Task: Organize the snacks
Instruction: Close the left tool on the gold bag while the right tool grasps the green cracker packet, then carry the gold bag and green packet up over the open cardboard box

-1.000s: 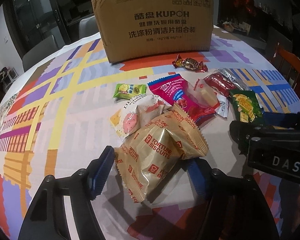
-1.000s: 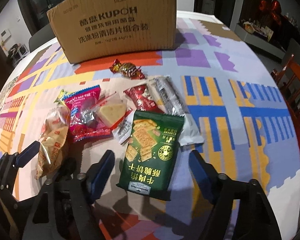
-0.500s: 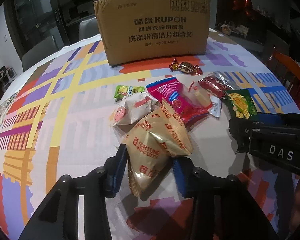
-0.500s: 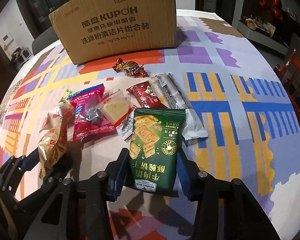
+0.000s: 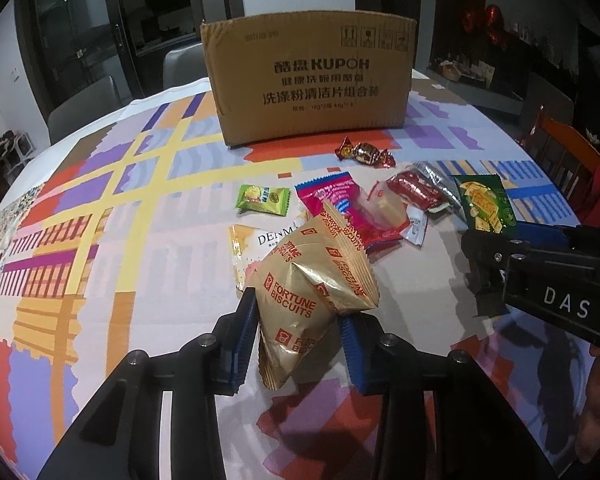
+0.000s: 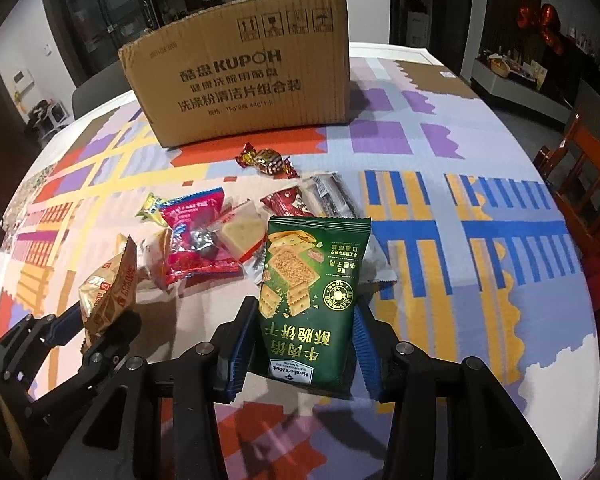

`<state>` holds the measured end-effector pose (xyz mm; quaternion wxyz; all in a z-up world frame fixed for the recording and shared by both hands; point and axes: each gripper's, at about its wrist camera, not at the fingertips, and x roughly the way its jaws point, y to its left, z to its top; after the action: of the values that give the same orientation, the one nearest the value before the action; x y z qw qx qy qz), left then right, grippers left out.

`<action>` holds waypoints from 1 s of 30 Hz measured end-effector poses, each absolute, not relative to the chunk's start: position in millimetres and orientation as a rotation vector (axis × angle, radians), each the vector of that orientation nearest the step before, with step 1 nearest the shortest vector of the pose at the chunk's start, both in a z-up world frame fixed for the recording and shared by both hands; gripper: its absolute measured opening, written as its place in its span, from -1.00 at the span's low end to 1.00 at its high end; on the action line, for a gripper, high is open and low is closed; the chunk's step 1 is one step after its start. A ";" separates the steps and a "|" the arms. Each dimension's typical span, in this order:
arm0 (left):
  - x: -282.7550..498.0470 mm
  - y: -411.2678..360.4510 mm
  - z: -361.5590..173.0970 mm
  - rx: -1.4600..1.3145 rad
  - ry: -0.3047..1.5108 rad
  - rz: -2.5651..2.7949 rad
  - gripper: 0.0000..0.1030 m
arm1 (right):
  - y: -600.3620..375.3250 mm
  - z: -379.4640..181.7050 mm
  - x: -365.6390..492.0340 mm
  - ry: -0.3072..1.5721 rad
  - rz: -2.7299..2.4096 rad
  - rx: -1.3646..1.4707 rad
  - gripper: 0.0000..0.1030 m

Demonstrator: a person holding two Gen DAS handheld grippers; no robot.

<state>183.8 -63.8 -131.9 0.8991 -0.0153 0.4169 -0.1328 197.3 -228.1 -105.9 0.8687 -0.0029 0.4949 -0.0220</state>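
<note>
In the left wrist view my left gripper [image 5: 298,312] has a gold Fortune Biscuits packet [image 5: 312,280] between its blue pads. The jaws are closing and the pads press on the packet, which is held off the cloth. My right gripper [image 6: 304,314] is shut on a green cracker packet [image 6: 312,272], also lifted and standing upright. A brown cardboard box [image 5: 312,80] stands at the back of the table. The gold packet [image 6: 108,292] shows at the left of the right wrist view. The green packet [image 5: 484,204] shows at the right of the left wrist view.
Loose snacks lie between me and the box: a foil candy [image 5: 366,152], a small green packet [image 5: 263,199], a pink packet [image 5: 340,200], a pale Denmark packet [image 5: 256,240], a red packet [image 5: 414,190]. A patterned cloth [image 5: 100,240] covers the round table. An orange chair [image 5: 560,148] stands right.
Both grippers went from open to shut around their packets. Each packet has risen off the cloth. The pale packet under the gold one now lies uncovered.
</note>
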 end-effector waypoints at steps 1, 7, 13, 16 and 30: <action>183.4 -62.5 -128.4 -0.035 0.861 -0.274 -0.25 | -228.0 -104.2 196.5 1.031 -0.045 -0.008 -0.08; 178.2 -54.8 -112.6 -0.054 0.830 -0.262 -0.25 | -225.2 -88.2 190.0 0.989 -0.035 -0.014 -0.08; 173.6 -48.9 -93.0 -0.055 0.797 -0.246 -0.25 | -220.8 -68.7 183.0 0.942 -0.020 -0.024 -0.08; 172.4 -45.5 -82.6 -0.061 0.783 -0.241 -0.25 | -218.4 -58.6 180.2 0.918 -0.012 -0.031 -0.08; 177.7 -29.4 -30.8 -0.062 0.702 -0.200 -0.25 | -208.8 -16.3 179.1 0.824 0.023 -0.059 -0.08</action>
<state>177.7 -29.4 -30.8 0.9337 -0.0303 0.3432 -0.0979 179.1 -208.8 -16.3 0.9159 -0.0288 0.4003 0.0110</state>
